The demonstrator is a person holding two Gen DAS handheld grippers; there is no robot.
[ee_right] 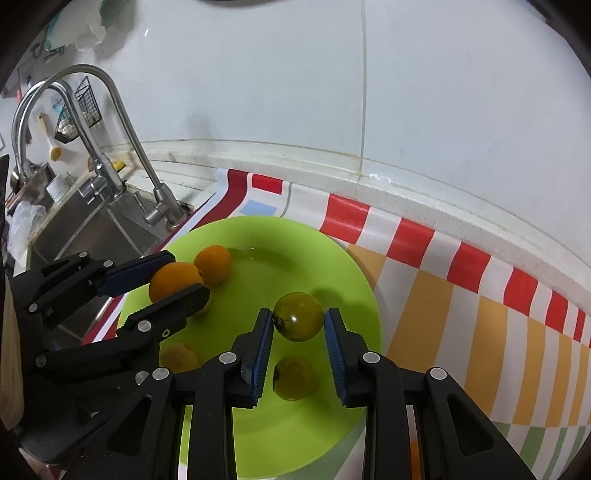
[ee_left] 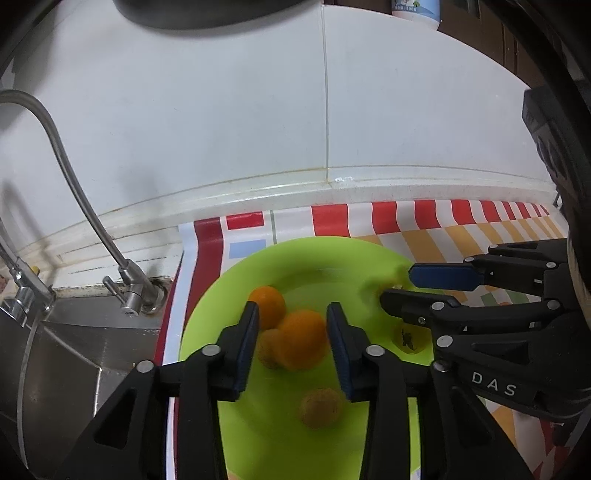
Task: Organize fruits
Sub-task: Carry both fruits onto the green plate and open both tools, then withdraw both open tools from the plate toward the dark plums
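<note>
A lime-green plate (ee_left: 207, 295) (ee_right: 362, 280) lies on a striped mat. My left gripper (ee_left: 293, 306) (ee_right: 186, 273) hangs over the plate's left part, open, with an orange (ee_left: 301, 345) (ee_right: 173, 282) between its fingers and a gap showing beside one pad. My right gripper (ee_right: 298, 313) (ee_left: 397, 286) is shut on a round green-yellow fruit (ee_right: 299, 317) just above the plate. On the plate lie another orange (ee_left: 266, 302) (ee_right: 213, 264), a small yellowish fruit (ee_left: 319, 406) (ee_right: 179, 356) and a second green fruit (ee_right: 295, 378) (ee_left: 406, 338).
The striped mat (ee_right: 443, 302) runs to the right along a white tiled wall (ee_right: 406, 92). A steel sink (ee_right: 85, 221) with curved taps (ee_left: 129, 284) (ee_right: 162, 206) sits directly left of the plate. A white bottle (ee_left: 415, 11) stands high at the back.
</note>
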